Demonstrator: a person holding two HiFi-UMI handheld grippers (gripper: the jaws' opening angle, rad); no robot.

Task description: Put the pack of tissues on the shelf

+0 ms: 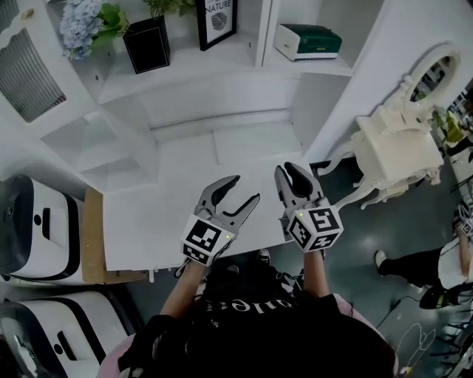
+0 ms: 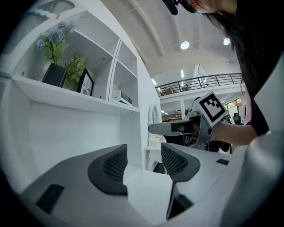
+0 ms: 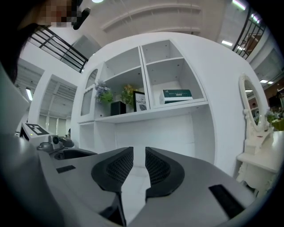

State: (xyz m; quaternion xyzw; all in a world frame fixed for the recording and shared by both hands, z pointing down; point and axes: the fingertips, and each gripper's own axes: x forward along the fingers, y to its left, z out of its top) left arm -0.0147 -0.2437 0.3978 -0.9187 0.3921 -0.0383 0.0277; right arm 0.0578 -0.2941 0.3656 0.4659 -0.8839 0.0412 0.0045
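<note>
White shelf unit (image 1: 222,55) rises behind a white desk top (image 1: 162,229). Pack of tissues (image 1: 309,40), green and white, lies flat in the compartment right of the divider, well apart from both grippers. Left of the divider stand a blue-flowered plant (image 1: 81,26), a black pot (image 1: 146,43) and a framed print (image 1: 216,21). Left gripper (image 1: 246,188) is over the desk top, jaws wide apart, nothing between them. Right gripper (image 1: 290,171) is just beside it, jaws drawn close with a narrow gap, pads not touching, empty too. Both point level toward the shelf. A white side table (image 1: 395,148) stands to the right.
</note>
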